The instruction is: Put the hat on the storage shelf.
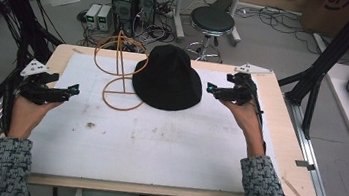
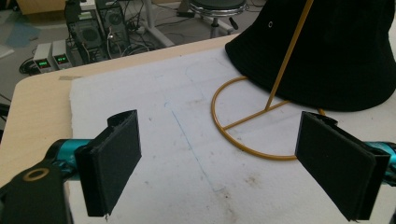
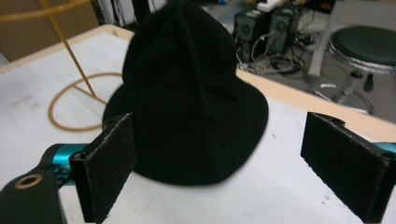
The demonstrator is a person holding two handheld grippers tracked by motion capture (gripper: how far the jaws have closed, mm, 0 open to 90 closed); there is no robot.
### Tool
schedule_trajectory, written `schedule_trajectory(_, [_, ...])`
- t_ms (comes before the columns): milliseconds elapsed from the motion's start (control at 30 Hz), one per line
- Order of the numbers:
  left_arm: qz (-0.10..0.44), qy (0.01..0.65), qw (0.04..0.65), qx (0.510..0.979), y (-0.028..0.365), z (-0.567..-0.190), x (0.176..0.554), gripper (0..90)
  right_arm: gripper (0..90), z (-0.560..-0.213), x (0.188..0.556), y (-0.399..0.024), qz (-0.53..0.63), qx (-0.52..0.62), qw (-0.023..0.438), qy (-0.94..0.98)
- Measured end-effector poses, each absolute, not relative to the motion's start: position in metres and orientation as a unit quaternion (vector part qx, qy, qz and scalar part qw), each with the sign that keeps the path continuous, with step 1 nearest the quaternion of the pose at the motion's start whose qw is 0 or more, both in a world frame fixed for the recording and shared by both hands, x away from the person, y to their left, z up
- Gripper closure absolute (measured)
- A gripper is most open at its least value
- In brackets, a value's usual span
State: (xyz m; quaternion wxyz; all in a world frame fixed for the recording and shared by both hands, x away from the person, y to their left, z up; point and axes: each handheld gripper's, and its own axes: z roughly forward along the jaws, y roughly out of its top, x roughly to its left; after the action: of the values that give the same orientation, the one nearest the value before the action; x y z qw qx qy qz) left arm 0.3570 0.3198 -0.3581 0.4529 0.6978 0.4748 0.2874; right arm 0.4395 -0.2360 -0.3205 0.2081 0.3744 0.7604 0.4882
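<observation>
White padding (image 1: 156,146) covers a pale wooden table (image 1: 285,142), on which the work is laid out; grey floor with cables lies beyond. Nearest the camera, two patterned sleeves are seen entering from the bottom edge of the high view. One left gripper (image 1: 74,89) is held over the left margin of the padding, its jaws spread wide with nothing between them, as is confirmed in the left gripper view. One right gripper (image 1: 210,88) is held just beside the right brim of the hat, its jaws likewise spread wide and empty, with the hat framed between them in the right gripper view. One black bucket hat (image 1: 168,79) lies crown up, flat on the padding at the centre rear of the table. One yellow wire hat stand (image 1: 119,61), made of a ring base, a slanted stem and an upper hoop, is placed touching the hat's left brim, with part of its base ring passing under the brim. Farther back, one round black stool (image 1: 212,19) and a cluster of black equipment boxes (image 1: 134,2) are seen on the floor.

Step judged in hand: approach, before any grasp. For the next move, it is judged that the right gripper should be advanced onto the brim and closed, probably so that the hat can be lifted toward the stand.
</observation>
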Motion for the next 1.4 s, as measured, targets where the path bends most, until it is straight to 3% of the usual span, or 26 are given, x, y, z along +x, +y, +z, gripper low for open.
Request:
schedule_trajectory(733, [0.284, 0.471, 0.46, 0.698, 0.32, -0.356, 0.356, 14.6, 14.7, -0.306, 0.499, -0.166, 0.514, 0.342, 0.191, 0.763])
schedule_trajectory(1400, [0.278, 0.471, 0.459, 0.7, 0.32, -0.358, 0.358, 14.6, 16.5, -0.307, 0.534, -0.134, 0.543, 0.351, 0.194, 0.738])
